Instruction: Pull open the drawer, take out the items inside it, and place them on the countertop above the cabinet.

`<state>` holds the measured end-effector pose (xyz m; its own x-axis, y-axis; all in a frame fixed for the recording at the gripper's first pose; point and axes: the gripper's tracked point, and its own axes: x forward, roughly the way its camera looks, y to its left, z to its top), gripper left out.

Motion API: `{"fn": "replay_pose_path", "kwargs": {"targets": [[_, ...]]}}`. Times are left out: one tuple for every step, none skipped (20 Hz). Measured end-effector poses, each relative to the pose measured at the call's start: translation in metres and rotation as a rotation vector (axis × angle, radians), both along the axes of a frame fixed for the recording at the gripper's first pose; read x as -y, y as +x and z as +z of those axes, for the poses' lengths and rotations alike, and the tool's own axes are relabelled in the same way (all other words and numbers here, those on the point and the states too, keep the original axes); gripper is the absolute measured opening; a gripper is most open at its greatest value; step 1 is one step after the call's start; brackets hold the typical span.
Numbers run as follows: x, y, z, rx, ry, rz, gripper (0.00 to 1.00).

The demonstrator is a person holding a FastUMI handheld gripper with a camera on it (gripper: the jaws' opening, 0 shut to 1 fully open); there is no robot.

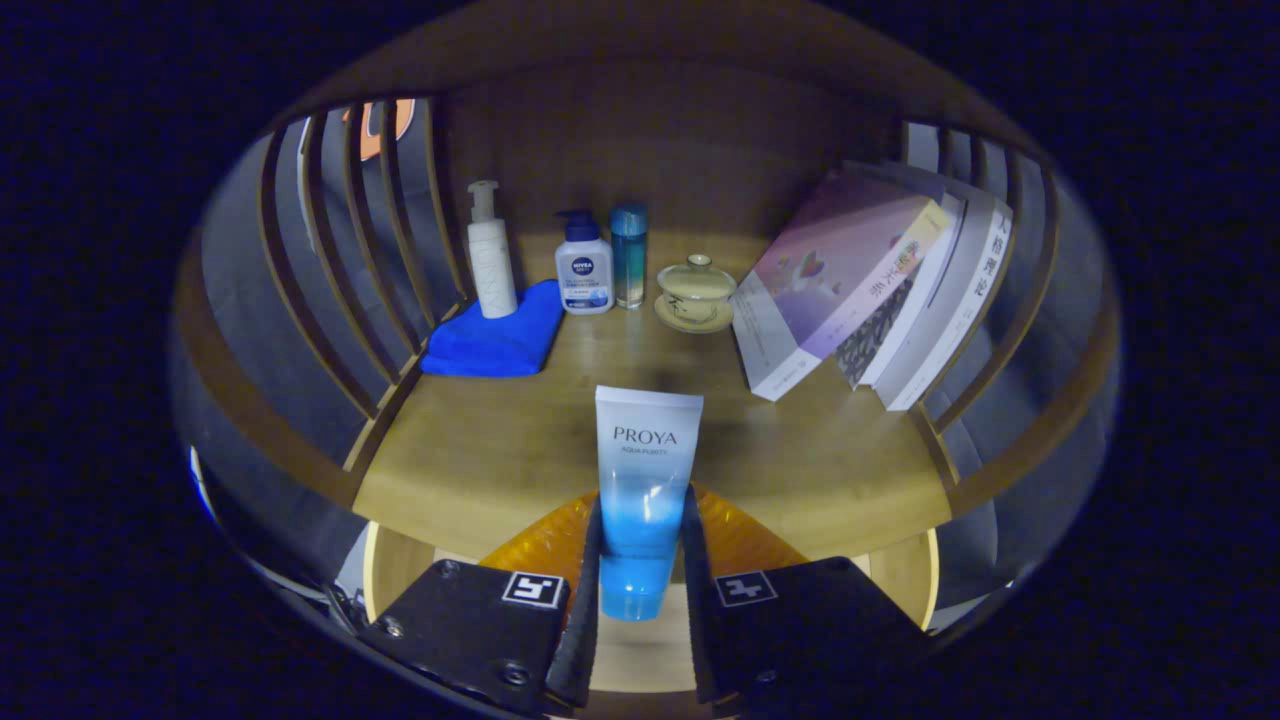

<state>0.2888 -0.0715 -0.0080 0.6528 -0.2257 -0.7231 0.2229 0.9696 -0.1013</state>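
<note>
Fingers [640, 560] clamped on tube [643, 480], seemingly above countertop [480, 450] front edge.

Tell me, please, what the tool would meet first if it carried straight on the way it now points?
Probably the lidded cup on its saucer, beyond bare countertop; depth is unclear. The tool is shut on the tube.

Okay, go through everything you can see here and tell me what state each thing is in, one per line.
Gripper: shut on tube.
Tube: held upright, cap down, above the countertop's front edge.
Pump bottle: upright on cloth.
Cloth: folded.
Blue-capped bottle: upright.
Teal bottle: upright, capped.
Cup: lidded, on saucer.
Books: leaning.
</note>
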Motion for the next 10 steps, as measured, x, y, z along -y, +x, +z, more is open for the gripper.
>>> {"fn": "replay_pose_path", "kwargs": {"targets": [[0.0, 0.007, -0.004, 0.004, -0.015, -0.003, 0.42], [0.0, 0.012, -0.006, 0.006, -0.031, -0.004, 0.41], [0.0, 0.016, -0.01, 0.003, -0.046, 0.0, 0.41], [-0.002, 0.021, -0.013, 0.0, -0.058, 0.002, 0.41], [-0.003, 0.025, -0.016, -0.004, -0.07, 0.005, 0.42], [-0.005, 0.028, -0.019, -0.003, -0.081, 0.007, 0.42], [-0.006, 0.031, -0.022, -0.009, -0.091, 0.009, 0.42], [-0.007, 0.035, -0.027, -0.009, -0.1, 0.006, 0.42], [-0.007, 0.036, -0.03, -0.02, -0.112, 0.007, 0.42], [-0.008, 0.037, -0.033, -0.025, -0.118, 0.006, 0.41]]}}
